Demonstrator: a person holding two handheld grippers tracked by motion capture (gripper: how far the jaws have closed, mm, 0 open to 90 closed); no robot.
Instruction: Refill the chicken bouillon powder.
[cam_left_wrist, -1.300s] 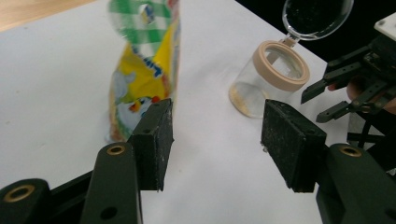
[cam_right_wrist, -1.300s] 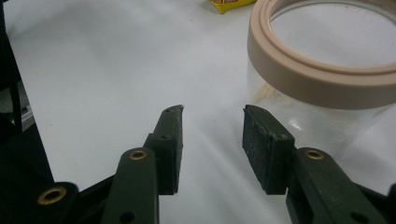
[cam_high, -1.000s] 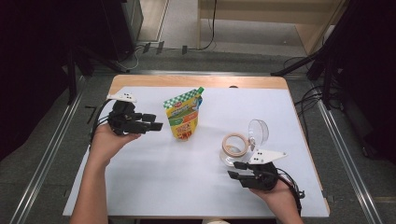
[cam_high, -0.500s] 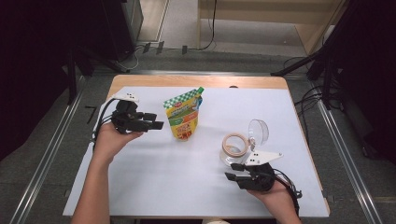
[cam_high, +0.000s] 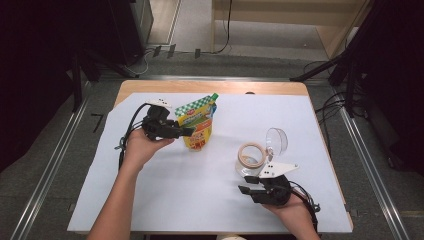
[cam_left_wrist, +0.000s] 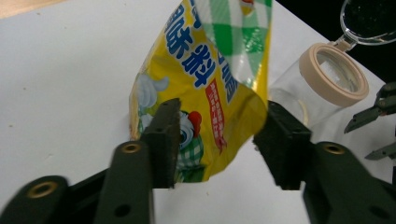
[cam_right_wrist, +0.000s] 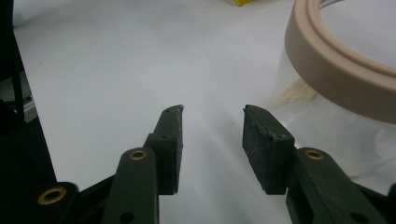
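A yellow and green printed pouch (cam_high: 198, 126) stands upright on the white sheet. My left gripper (cam_high: 190, 131) reaches it from the left, and its jaws have just been closing. In the left gripper view the pouch's (cam_left_wrist: 205, 93) lower part lies between the pads of that gripper (cam_left_wrist: 223, 112), which flank it without a clear squeeze. A clear jar with a beige rim (cam_high: 251, 155) stands at the right, its clear hinged lid (cam_high: 276, 141) swung open. My right gripper (cam_high: 245, 186) rests in front of the jar, open and empty; the jar's rim (cam_right_wrist: 327, 70) is to the right of it (cam_right_wrist: 212, 112).
The white sheet (cam_high: 200, 200) covers most of a wooden table (cam_high: 210, 86), with bare sheet in the middle and front. Cables trail from both grippers. Past the table edges lie a grey floor and metal rails. The right gripper's jaw tips (cam_left_wrist: 373, 116) appear beyond the jar (cam_left_wrist: 327, 79).
My left hand has moved right, bringing its gripper from beside the pouch up to it, with the jaws narrower. The right hand and the jar have stayed put.
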